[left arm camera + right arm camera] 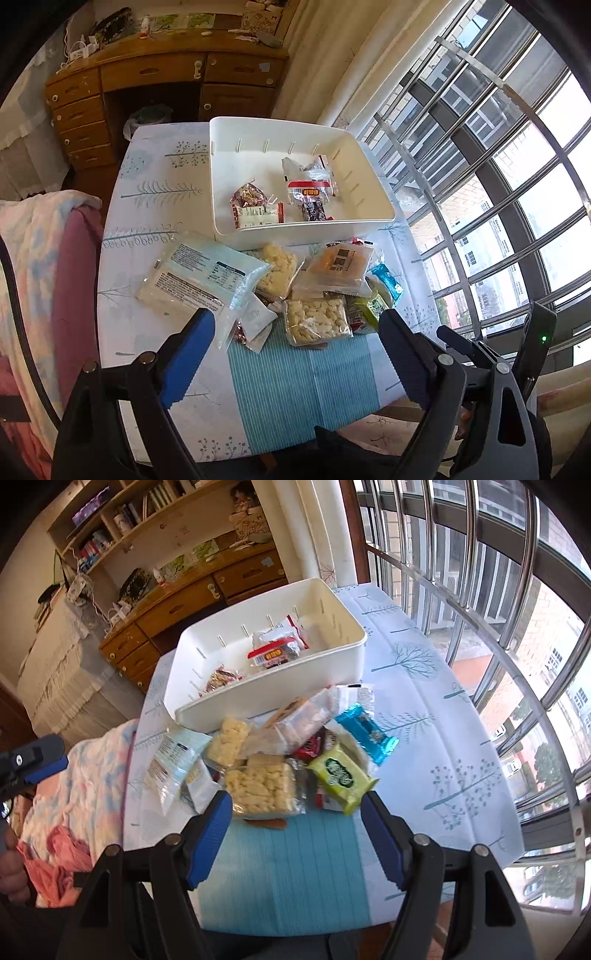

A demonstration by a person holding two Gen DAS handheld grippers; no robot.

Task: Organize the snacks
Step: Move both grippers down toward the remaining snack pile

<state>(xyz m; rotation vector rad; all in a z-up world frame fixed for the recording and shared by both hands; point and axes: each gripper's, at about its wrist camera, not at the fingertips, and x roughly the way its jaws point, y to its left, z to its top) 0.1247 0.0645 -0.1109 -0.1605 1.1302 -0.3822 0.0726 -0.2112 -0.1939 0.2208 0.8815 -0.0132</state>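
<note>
The bench (147, 206), under a white cloth printed with pale trees, carries a white bin (369, 206) at its far side and a blue striped mat (295, 387) at its near edge. A few wrapped snacks already lie in the bin, among them a red-labelled packet (308, 188). The rest sit in a loose heap on the bench just in front of the bin: a large pale blue bag (195, 273) at the left, a clear packet of puffed rice bars (317, 321) nearest the mat, a green packet (341, 779) beside it, and a small blue wrapper (367, 734) at the right. Left tongs (295, 354) and right tongs (295, 830) both hang above the mat with jaws spread wide and nothing between them.
</note>
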